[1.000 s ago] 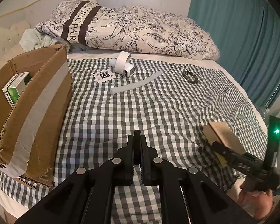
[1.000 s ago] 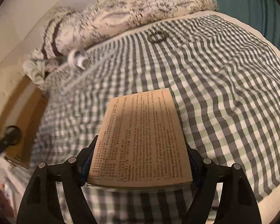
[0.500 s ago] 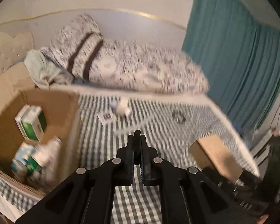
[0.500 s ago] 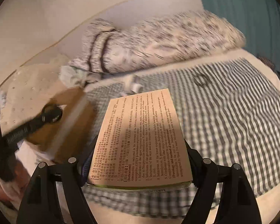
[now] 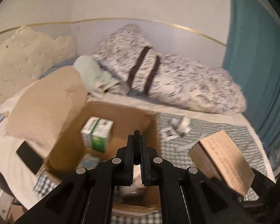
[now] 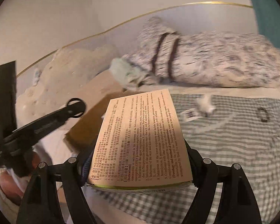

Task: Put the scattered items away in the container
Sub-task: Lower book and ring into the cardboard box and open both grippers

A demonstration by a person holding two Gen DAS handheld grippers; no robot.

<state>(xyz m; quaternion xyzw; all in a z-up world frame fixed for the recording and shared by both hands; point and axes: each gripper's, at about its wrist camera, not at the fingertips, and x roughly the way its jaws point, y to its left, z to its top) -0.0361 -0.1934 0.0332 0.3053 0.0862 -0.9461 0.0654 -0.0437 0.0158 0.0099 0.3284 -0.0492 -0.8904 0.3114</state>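
My right gripper point(image 6: 138, 160) is shut on a tan medicine box point(image 6: 140, 140) with printed text, held in the air just right of the cardboard box point(image 6: 91, 127); the medicine box also shows in the left wrist view point(image 5: 222, 158). My left gripper point(image 5: 137, 149) is shut and empty, above the open cardboard box point(image 5: 119, 112). Inside the box lie a green and white carton point(image 5: 97, 132) and other blurred items. On the checked bedspread point(image 6: 233, 149) remain a white roll point(image 6: 205, 106), a small card point(image 6: 189, 114), a grey strip point(image 5: 184, 146) and a dark ring point(image 6: 262, 114).
A floral pillow point(image 5: 177, 82) and a pale green cloth point(image 5: 95, 74) lie behind the box. A cream cushion point(image 5: 24, 61) is at the left, a teal curtain point(image 5: 261, 65) at the right. A dark flat object point(image 5: 29, 155) lies left of the box.
Both grippers have risen and swung left toward the cardboard box. The right gripper carries the medicine box from the bed's right edge to beside the box; the box interior has come into view.
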